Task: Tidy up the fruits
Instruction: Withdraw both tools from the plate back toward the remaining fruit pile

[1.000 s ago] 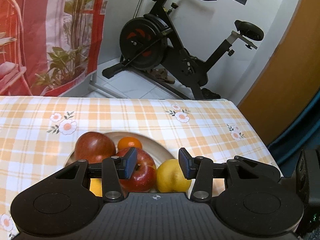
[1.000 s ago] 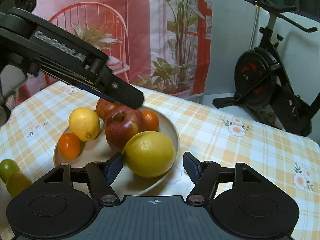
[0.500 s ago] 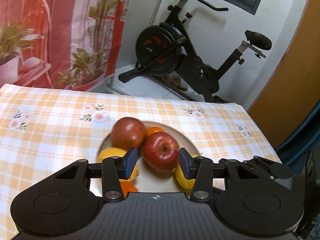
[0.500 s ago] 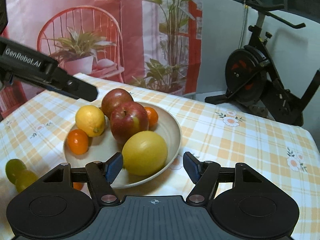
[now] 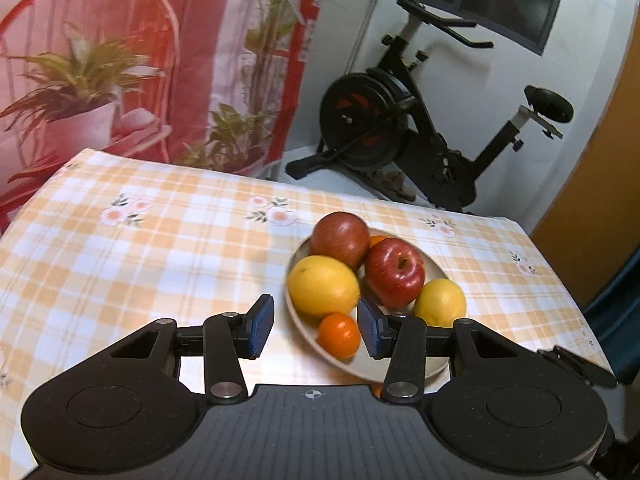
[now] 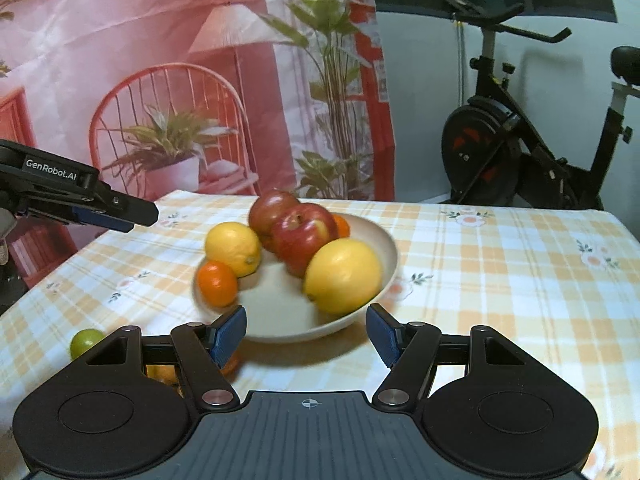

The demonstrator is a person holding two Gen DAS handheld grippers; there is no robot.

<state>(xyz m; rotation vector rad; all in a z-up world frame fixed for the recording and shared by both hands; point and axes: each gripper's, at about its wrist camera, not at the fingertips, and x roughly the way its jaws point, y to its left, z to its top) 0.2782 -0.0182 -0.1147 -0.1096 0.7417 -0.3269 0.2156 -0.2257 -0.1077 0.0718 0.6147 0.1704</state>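
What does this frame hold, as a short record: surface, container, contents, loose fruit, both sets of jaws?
surface: orange-and-white checked tablecloth
container: round beige shallow bowl
contents: two red apples, two yellow lemons, two small oranges
loose fruit: small green lime on the cloth, left of the bowl in the right wrist view
left gripper: jaws open, holding nothing
right gripper: jaws open, holding nothing

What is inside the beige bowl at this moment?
The bowl holds two red apples, two lemons, and a mandarin up front. Another orange fruit peeks out, mostly covered behind the apples.
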